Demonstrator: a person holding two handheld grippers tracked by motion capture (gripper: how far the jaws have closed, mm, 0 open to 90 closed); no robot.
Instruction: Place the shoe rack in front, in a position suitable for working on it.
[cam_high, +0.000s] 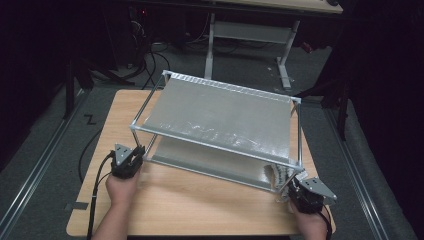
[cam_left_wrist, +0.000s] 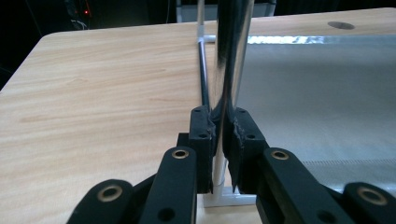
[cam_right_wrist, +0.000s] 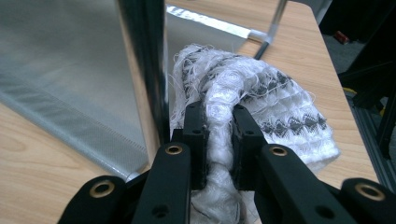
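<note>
Now: both tools clamped at the near corners of a two-tier rack.

Nearest, L tool (cam_left_wrist: 219, 140) is pinched tight on the rack's near-left chrome post (cam_left_wrist: 229, 60), just above its white plastic foot (cam_left_wrist: 224, 198); R tool (cam_right_wrist: 219, 140) is closed on a white knitted cloth w/ grey pattern (cam_right_wrist: 261, 93) bunched just beside the near-right post (cam_right_wrist: 144, 65). Farther out, the rack (cam_high: 220, 117) stands roughly mid-desk (cam_high: 200, 205), slightly skewed, silvery fabric shelves top & bottom, cloth tucked at the lower shelf's near-right corner. Beyond the desk edge: dark floor, another table's legs. Step looks like steadying the rack w/ L while R works the cloth at that corner. Next move prob. needs L grip kept firm so the light frame doesn't slide, & R drawing the cloth w/o snagging on the post.
</note>
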